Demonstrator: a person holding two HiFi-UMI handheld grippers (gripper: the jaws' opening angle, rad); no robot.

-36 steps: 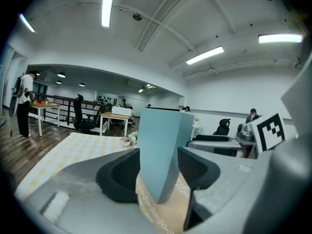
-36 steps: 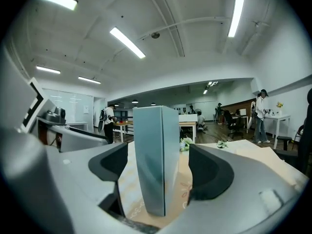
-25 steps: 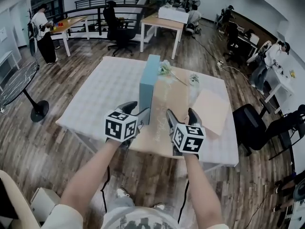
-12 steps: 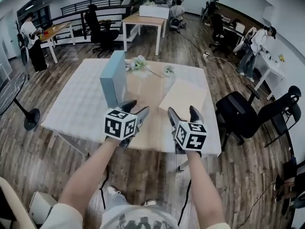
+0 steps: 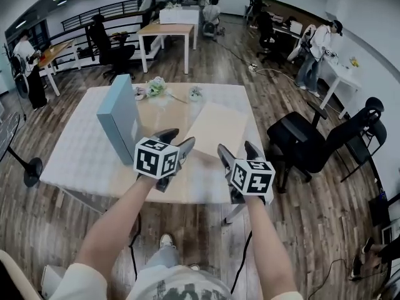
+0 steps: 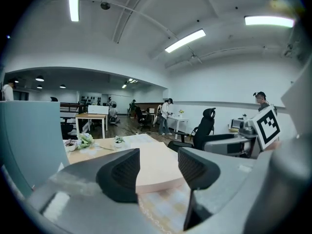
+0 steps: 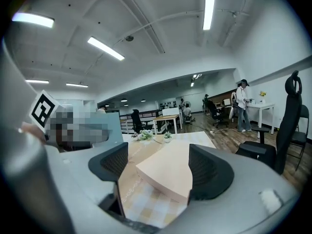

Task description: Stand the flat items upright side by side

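Note:
A flat beige box (image 5: 217, 129) lies on the table (image 5: 81, 152), right of centre. A light blue box (image 5: 119, 122) stands upright on its edge at the left. My left gripper (image 5: 177, 144) hovers open at the table's near edge, its jaws empty, with the beige box (image 6: 156, 165) lying just ahead of them and the blue box (image 6: 27, 145) at its left. My right gripper (image 5: 236, 150) is open too, beside the left one, and nothing is held; the beige box's near corner (image 7: 168, 174) shows between its jaws, apart from the pads.
Small artificial flowers (image 5: 155, 87) lie at the table's far edge. A black office chair (image 5: 306, 145) stands close to the table's right side. Other desks, chairs and several people fill the room behind.
Both grippers and the view have shifted to the right along the table's near edge; the blue box now sits further left and the beige box lies straight ahead. Jaws unchanged.

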